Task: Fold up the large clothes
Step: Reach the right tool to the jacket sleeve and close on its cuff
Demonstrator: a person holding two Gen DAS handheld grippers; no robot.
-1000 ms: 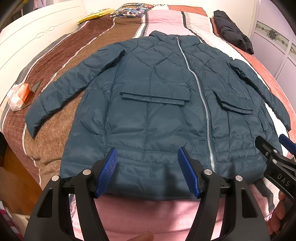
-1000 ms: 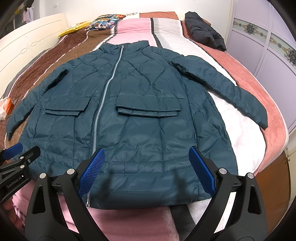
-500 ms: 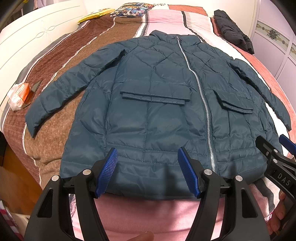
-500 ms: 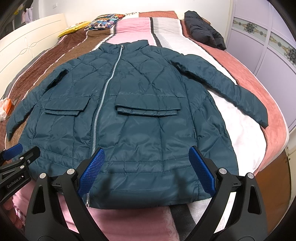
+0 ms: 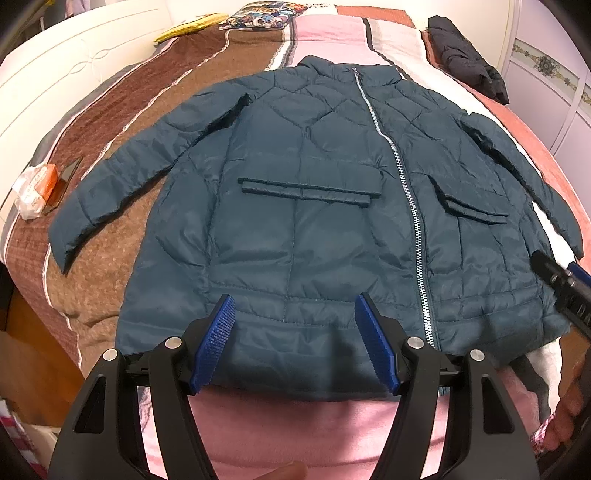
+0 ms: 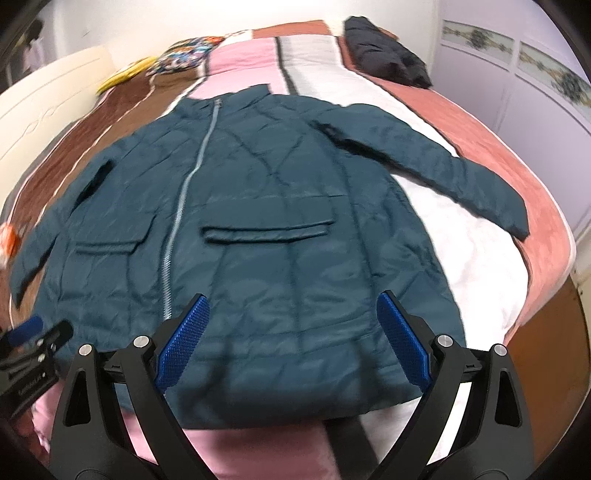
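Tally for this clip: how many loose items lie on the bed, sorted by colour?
Teal: 1, quilted jacket
Black: 1, bundled garment
Yellow: 1, item by the headboard
Multicoloured: 1, patterned cushion
Orange and white: 1, wrapped packet
Dark: 1, flat card beside the packet
Total: 6

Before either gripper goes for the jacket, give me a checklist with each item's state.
1. Teal jacket spread flat, front up: ok.
2. Zipper closed: ok.
3. Both sleeves laid out to the sides: ok.
4. Left gripper open, nothing between the pads: ok.
5. Right gripper open, nothing between the pads: ok.
6. Right wrist view sharp enough to aim: not ok, it is blurred.
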